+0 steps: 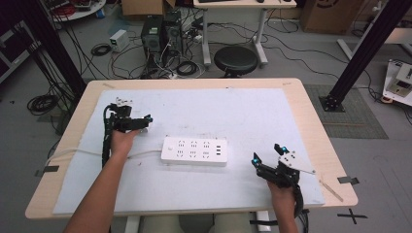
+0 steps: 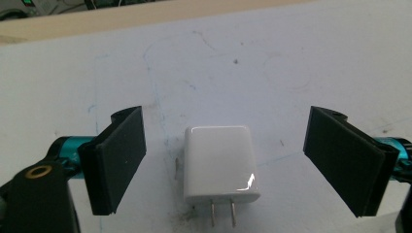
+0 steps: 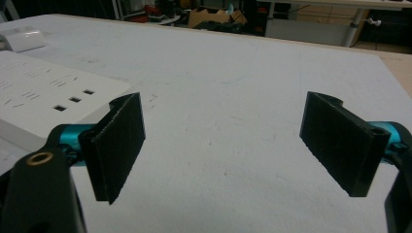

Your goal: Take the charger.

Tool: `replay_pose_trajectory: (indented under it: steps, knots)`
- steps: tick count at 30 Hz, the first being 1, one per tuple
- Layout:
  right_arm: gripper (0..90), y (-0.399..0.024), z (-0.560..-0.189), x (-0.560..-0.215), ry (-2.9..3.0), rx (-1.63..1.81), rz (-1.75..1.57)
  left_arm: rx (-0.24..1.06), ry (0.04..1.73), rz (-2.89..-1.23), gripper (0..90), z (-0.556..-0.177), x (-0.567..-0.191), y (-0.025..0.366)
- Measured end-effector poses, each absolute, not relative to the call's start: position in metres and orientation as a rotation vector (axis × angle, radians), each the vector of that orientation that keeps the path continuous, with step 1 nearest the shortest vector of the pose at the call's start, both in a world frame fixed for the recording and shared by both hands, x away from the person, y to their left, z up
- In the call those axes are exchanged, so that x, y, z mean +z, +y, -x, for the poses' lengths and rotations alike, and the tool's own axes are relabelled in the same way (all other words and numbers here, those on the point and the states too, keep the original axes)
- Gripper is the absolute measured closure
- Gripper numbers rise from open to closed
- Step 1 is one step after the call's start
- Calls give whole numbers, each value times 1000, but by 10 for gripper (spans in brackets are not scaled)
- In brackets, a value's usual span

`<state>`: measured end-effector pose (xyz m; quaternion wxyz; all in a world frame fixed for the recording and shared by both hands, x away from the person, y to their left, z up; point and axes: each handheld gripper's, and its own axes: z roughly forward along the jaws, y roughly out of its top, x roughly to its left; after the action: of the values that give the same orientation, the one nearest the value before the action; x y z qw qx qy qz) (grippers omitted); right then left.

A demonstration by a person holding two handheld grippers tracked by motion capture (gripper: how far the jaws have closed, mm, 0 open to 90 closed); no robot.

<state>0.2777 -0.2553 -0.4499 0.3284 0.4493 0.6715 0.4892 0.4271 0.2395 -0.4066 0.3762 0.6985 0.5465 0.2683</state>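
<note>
The left gripper [image 2: 227, 165] was spread wide open, jaws clear of a white charger [image 2: 221, 163] that lay flat on the white mat [image 2: 291, 63] between them, touching neither. Its two metal prongs [image 2: 222, 213] pointed back toward the gripper. The right gripper [image 3: 222, 148] was also wide open with nothing between its jaws, only bare mat. A white power strip [image 3: 43, 99] lay just beyond its left jaw. Seen from above, the power strip [image 1: 194, 150] sat between the two grippers.
</note>
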Motion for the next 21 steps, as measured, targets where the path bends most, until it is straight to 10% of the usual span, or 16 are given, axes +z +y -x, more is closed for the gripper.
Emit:
replay_pose_trajectory:
  steps: [21]
  knots:
    - [169,-255,-278,-450,1764,1275,-1181,592,1500,-1919,179,-446,-440,236]
